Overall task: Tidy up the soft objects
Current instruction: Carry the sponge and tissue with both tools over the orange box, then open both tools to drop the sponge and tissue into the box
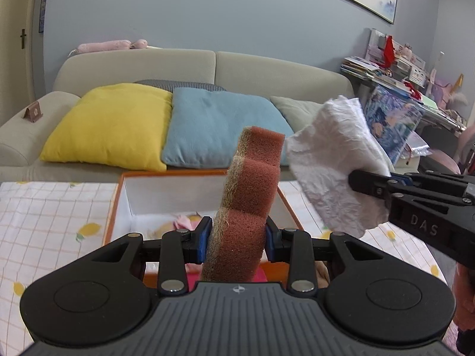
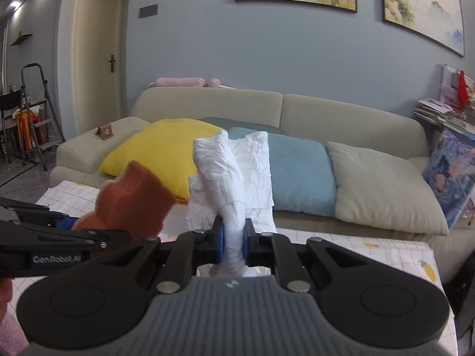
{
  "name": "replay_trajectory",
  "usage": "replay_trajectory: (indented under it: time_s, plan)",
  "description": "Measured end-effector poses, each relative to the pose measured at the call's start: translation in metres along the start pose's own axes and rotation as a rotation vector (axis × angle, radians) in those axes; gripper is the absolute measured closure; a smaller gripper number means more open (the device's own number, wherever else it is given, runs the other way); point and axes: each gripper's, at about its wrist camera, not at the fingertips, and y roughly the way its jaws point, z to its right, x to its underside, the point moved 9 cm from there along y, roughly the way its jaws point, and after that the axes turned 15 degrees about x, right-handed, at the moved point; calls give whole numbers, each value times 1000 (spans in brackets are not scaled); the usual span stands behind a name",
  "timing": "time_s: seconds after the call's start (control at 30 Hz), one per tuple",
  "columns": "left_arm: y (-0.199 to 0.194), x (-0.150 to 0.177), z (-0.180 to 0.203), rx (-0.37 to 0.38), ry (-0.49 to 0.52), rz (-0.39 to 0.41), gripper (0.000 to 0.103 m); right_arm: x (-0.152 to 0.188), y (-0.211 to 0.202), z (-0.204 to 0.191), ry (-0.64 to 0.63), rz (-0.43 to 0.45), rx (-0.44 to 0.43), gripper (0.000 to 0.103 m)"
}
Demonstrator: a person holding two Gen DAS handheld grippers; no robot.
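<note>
The worktop [image 1: 53,207] carries the orange-rimmed box [image 1: 114,204], open just ahead of and below the left claw [image 1: 237,237]. That claw is clamped on the upright sponge [image 1: 252,190]; the right claw [image 2: 233,234] pinches crumpled white cloth [image 2: 234,175]. Best to lower each over the box before letting go, one at a time.

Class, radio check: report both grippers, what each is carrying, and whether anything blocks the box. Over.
Left gripper shut on sponge, above orange box. Right gripper shut on white cloth, beside it. Box open, soft items already inside; nothing blocking.
</note>
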Motion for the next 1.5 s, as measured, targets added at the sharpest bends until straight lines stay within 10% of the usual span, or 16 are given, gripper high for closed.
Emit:
replay_trajectory:
  time_s: [1.03, 1.5]
  plan:
    - [112, 14, -72, -30, -75, -212, 67, 84, 188, -58, -347, -340, 71, 90]
    - [122, -2, -63, 62, -127, -183, 68, 74, 174, -54, -386, -285, 73, 58]
